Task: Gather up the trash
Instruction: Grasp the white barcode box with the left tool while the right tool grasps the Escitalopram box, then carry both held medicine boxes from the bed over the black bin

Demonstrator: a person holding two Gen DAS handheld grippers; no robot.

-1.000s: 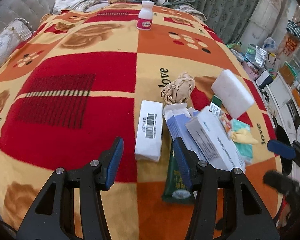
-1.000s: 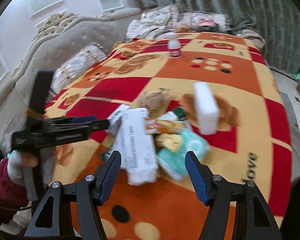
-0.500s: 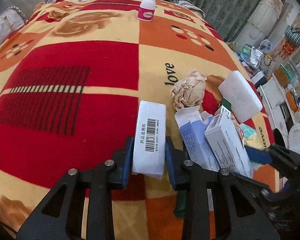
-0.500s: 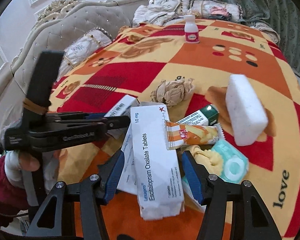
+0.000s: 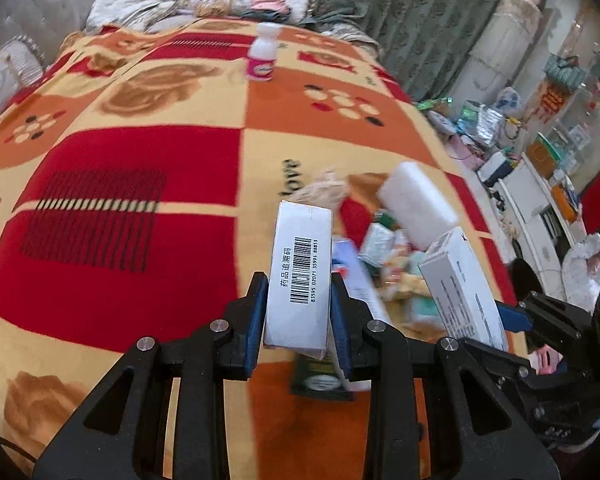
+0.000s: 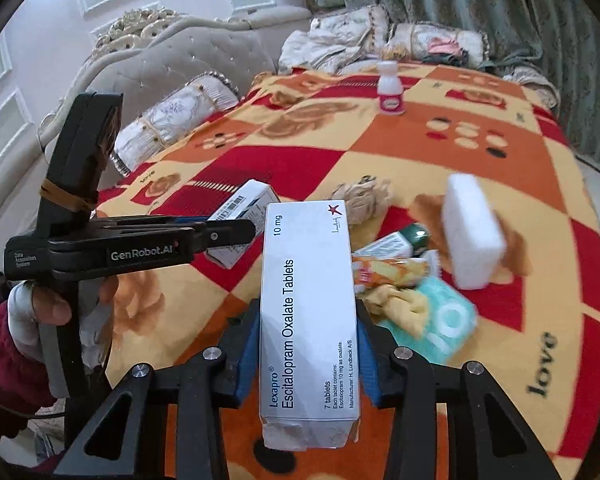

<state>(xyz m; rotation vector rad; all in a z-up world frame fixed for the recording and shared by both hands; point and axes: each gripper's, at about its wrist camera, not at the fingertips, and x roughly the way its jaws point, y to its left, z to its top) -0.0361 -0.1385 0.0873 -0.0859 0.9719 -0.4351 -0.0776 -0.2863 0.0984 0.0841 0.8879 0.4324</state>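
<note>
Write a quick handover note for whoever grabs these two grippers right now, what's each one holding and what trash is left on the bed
Left gripper: shut on the barcode box, lifted off the blanket.
Right gripper: shut on the Lexapro box, also lifted.
Done: two boxes picked up; neither dropped off yet, and no bin is in view.
Left on the blanket: crumpled paper, white foam block, green-white box, orange snack wrapper, yellow wad, teal tissue pack, dark green packet.
The white bottle stands apart, far side; unclear whether it is trash.
</note>
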